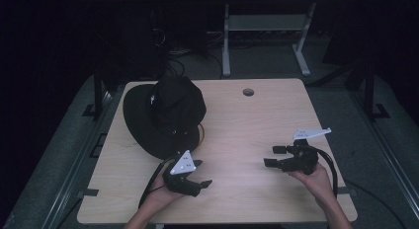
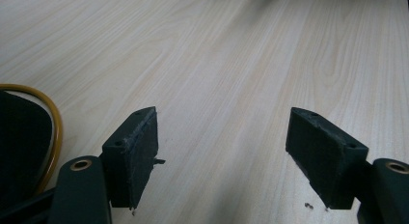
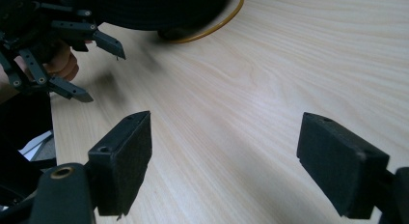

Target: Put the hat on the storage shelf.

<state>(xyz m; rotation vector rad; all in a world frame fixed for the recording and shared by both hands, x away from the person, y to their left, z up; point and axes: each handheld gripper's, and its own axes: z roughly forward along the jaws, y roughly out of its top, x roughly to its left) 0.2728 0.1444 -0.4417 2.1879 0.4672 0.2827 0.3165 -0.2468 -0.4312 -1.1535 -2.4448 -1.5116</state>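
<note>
Lying on the pale wood counter (image 1: 257, 125) toward its far left corner: a black wide-brimmed hat (image 1: 165, 113), crown up and slightly crumpled, brim spread flat and reaching close to the left edge, small metal eyelets glinting on the crown's near side. Curling out from under the brim's near right side, a thin yellow-brown cord (image 1: 201, 133), also showing as a curved loop at the left edge of the left gripper view (image 2: 54, 122) and at the top of the right gripper view (image 3: 226, 19). Hovering just near of the hat, close to the counter's near edge, the left gripper (image 1: 200, 175), held in a hand (image 1: 160, 192) coming up from the bottom, jaws spread wide and gripping nothing, bare wood grain between them. Hanging over the near right part of the counter, the right gripper (image 1: 274, 156), held in the other hand (image 1: 316, 182), pointing toward the left, jaws likewise wide apart and empty. Sitting near the far edge, a small round hole (image 1: 248, 92) in the counter.
</note>
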